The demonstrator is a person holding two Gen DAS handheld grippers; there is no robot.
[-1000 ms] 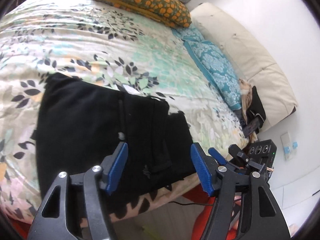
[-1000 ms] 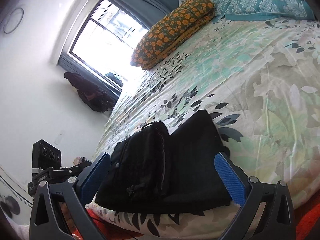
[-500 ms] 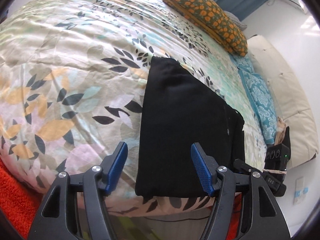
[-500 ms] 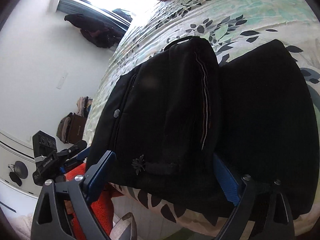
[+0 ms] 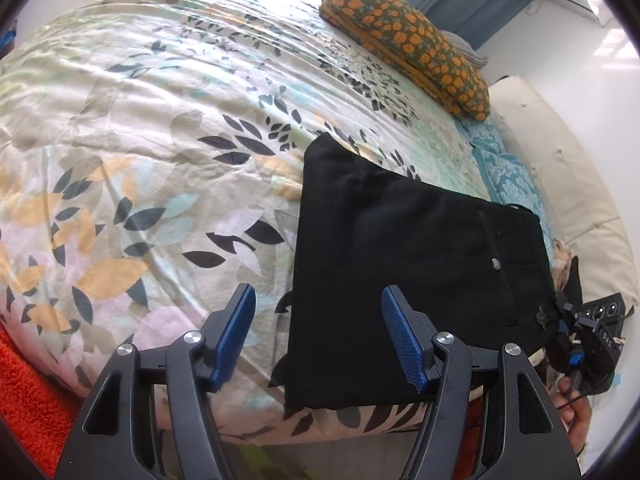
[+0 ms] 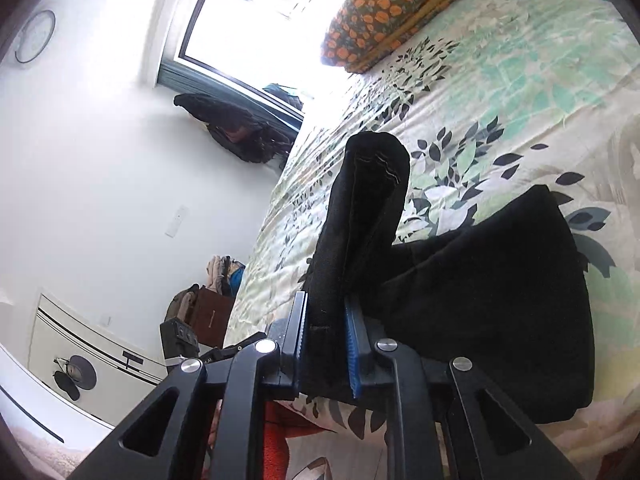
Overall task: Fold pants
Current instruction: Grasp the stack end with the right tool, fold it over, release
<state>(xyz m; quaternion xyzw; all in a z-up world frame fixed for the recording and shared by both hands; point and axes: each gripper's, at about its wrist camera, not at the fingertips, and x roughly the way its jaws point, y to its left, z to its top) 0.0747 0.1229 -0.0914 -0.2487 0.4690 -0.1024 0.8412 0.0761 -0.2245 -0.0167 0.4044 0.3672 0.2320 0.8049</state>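
The black pants [image 5: 400,264] lie folded on the floral bedspread [image 5: 160,140] near the bed's front edge. My left gripper [image 5: 316,336] is open and empty, just above the near left corner of the pants. My right gripper [image 6: 326,344] is shut on the waistband end of the pants [image 6: 360,220] and lifts that part upright, while the rest of the pants [image 6: 500,300] lies flat on the bed. The right gripper also shows at the right edge of the left wrist view [image 5: 576,328].
An orange-patterned pillow [image 5: 408,44] and a blue pillow [image 5: 508,168] lie at the far end of the bed. An orange rug [image 5: 24,392] is on the floor below the bed edge. A window [image 6: 256,20] and wall are beyond the bed's side.
My right gripper has closed on the waistband end of the pants and raised it off the bed. My left gripper has shifted slightly and stays open.
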